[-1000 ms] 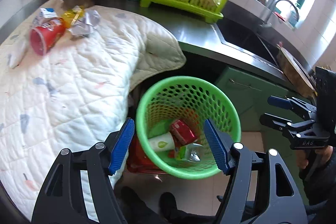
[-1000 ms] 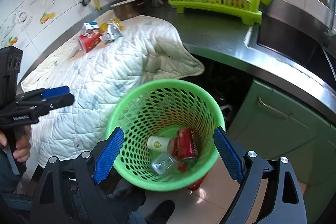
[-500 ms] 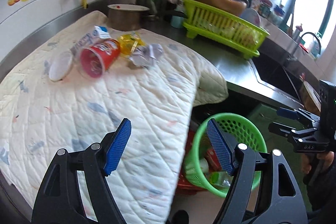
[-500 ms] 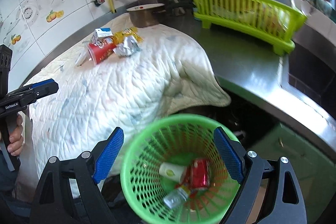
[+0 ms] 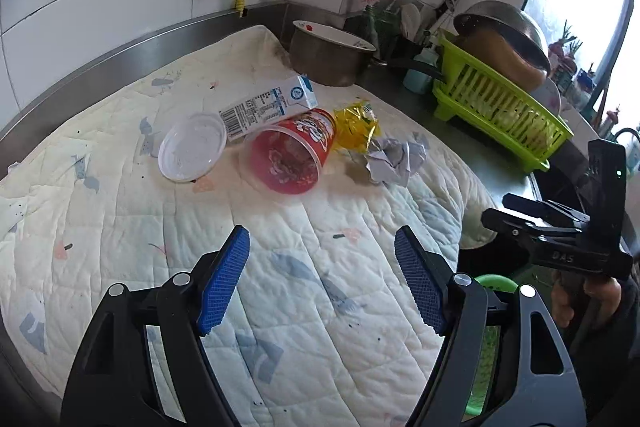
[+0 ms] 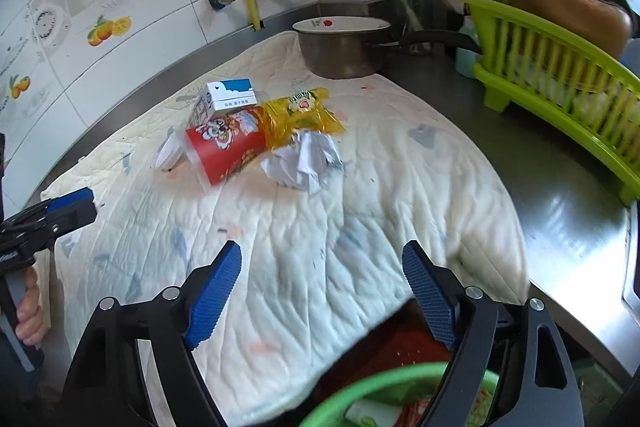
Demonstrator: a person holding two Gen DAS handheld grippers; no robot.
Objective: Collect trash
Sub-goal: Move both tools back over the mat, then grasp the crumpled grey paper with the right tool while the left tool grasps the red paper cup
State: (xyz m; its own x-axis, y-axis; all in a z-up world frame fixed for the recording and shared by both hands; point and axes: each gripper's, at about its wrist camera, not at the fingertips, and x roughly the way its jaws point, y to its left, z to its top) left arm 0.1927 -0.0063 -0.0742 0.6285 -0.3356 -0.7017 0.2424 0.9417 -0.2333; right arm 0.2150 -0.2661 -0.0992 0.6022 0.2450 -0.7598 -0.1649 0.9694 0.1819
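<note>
Trash lies in a cluster on the white quilted cloth (image 5: 120,211): a red noodle cup (image 5: 290,155) on its side, a white lid (image 5: 192,151), a milk carton (image 5: 268,109), a yellow wrapper (image 5: 356,125) and crumpled paper (image 5: 394,163). The right wrist view also shows the cup (image 6: 226,149), carton (image 6: 228,97), wrapper (image 6: 302,115) and paper (image 6: 306,163). My left gripper (image 5: 320,281) is open and empty above the cloth, short of the cup. My right gripper (image 6: 320,291) is open and empty over the cloth's near edge. The green basket (image 6: 384,393) sits below it.
A metal pot (image 5: 330,57) stands behind the trash. A green dish rack (image 5: 500,107) with a steel bowl sits on the steel counter (image 6: 560,227) at right. Pipes and a tiled wall (image 5: 120,7) close the back.
Both grippers rose from over the green basket and swung toward the counter. The trash cluster is now nearer and centred ahead. Both stayed open and empty.
</note>
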